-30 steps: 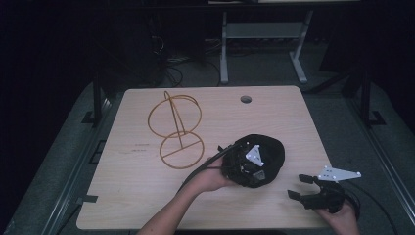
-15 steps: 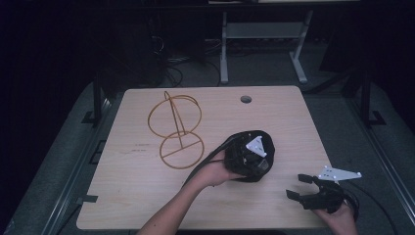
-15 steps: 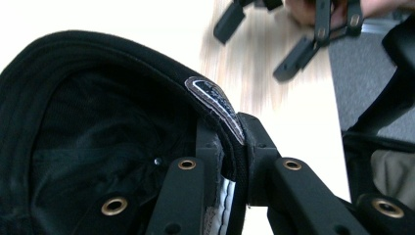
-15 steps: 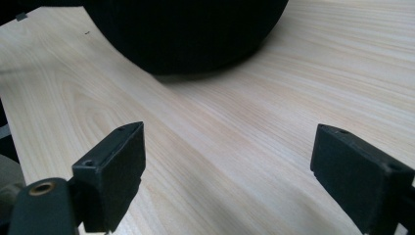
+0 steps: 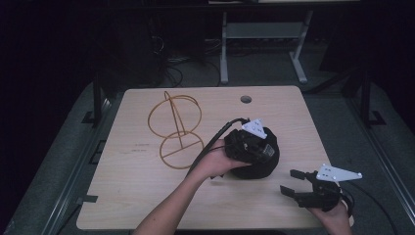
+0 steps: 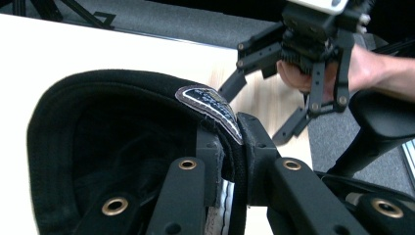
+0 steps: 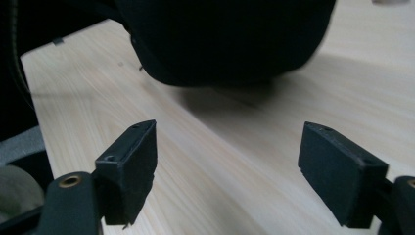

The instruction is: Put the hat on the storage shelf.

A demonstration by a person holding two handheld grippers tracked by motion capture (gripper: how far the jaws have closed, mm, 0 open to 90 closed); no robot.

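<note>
**Desk:** Two hand-held grippers over one worktop (image 5: 147, 196), so which one has the work?

**Photographer:** The left hand-held gripper (image 6: 230, 147). Its jaws are clamped on the rim of a black cap (image 5: 254, 164), right at the small sewn label (image 6: 210, 105), with the fabric pinched between them. The cap sits just right of the wire stand (image 5: 177, 129), the gold hoop-and-post frame, and is apart from it.

**Desk:** And the right one?

**Photographer:** The right hand-held gripper (image 5: 293, 182) waits near the cap, on the side away from the stand, its jaws spread wide with nothing between them. Its own camera looks between them at bare wood, with the dark bulk of the cap just beyond.

**Desk:** What step would you call it?

**Photographer:** My reading is that the cap is being handled by its rim, lifted or turned, probably on its way to the stand. Whether it touches the worktop I can't tell; a shadow lies under it.

**Desk:** What does the next move ask for?

**Photographer:** I'd judge a firm hold on that rim while the cap travels toward the stand, crown kept open. The right hand-held gripper may need to catch the far rim, since soft cloth sags from a single pinch.
</note>
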